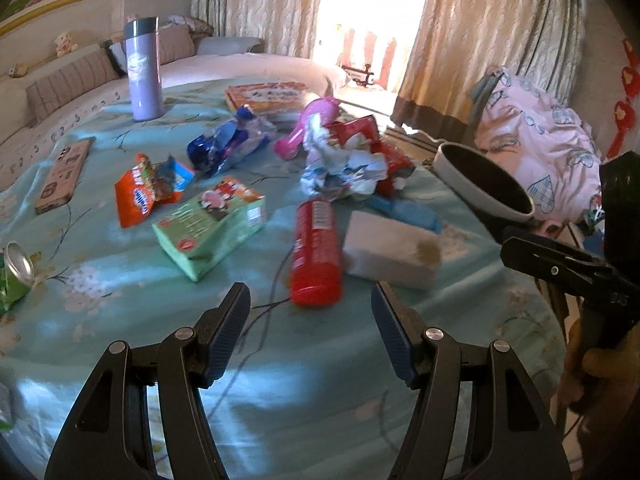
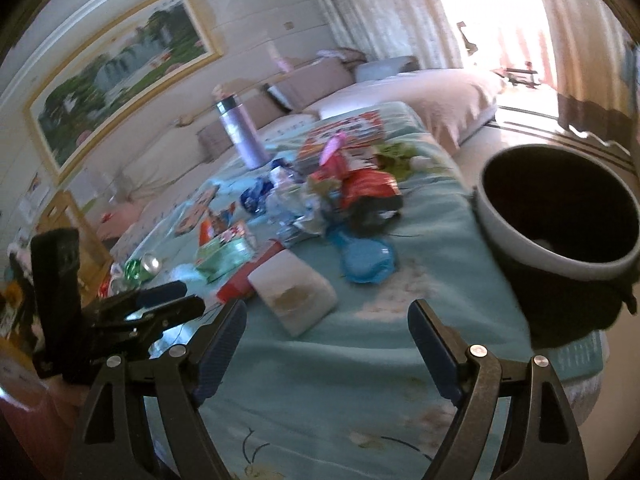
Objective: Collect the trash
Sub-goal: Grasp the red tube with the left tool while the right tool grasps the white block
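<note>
Trash lies on a table with a teal floral cloth (image 1: 280, 400). In the left wrist view: a red can (image 1: 314, 254) on its side, a white block (image 1: 390, 256), a green carton (image 1: 210, 226), an orange wrapper (image 1: 146, 192), a blue wrapper (image 1: 228, 144), a crumpled paper and red wrapper pile (image 1: 352, 160), and a crushed green can (image 1: 14, 276). My left gripper (image 1: 310, 312) is open and empty, just in front of the red can. My right gripper (image 2: 326, 328) is open and empty, near the white block (image 2: 292, 292). A grey bin with a dark liner (image 2: 560, 232) stands at the table's right edge.
A purple flask (image 1: 142, 68) stands upright at the back left. A picture book (image 1: 268, 96), a pink toy (image 1: 308, 128), a blue toy (image 2: 366, 260) and a flat cardboard box (image 1: 64, 176) also lie on the cloth. A sofa, curtains and a pink quilt surround the table.
</note>
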The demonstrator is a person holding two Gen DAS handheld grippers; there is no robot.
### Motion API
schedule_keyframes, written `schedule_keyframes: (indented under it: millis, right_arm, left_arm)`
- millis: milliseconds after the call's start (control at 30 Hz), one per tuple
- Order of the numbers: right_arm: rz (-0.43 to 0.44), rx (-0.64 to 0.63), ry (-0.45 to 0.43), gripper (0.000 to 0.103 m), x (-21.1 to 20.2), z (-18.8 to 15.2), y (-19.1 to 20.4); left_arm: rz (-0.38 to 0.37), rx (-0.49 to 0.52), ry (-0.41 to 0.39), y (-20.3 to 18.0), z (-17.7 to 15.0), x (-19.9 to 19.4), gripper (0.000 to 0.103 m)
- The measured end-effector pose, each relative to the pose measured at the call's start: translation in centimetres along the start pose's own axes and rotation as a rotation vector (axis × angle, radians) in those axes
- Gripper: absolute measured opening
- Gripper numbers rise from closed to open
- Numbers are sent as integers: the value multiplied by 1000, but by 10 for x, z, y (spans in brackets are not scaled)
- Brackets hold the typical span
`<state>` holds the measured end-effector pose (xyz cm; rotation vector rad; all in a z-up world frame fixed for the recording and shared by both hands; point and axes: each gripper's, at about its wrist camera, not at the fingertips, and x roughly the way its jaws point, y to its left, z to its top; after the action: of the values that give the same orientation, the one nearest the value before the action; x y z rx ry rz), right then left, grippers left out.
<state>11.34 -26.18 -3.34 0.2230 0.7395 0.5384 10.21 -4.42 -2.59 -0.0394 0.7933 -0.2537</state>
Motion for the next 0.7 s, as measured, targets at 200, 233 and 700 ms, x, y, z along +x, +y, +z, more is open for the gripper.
schedule_keyframes:
  millis: [200, 233, 700]
  right_arm:
    - [30, -137, 75, 84, 26, 4, 17]
    - [35, -167, 93, 84, 33, 6, 20]
    - [21, -251, 194, 51, 72, 12, 21]
  left_arm:
    - [3, 16, 46, 9, 1, 10, 64]
    - [-3, 13, 53, 11, 2, 12, 64]
    - [-8, 61, 119, -1, 21, 44, 64]
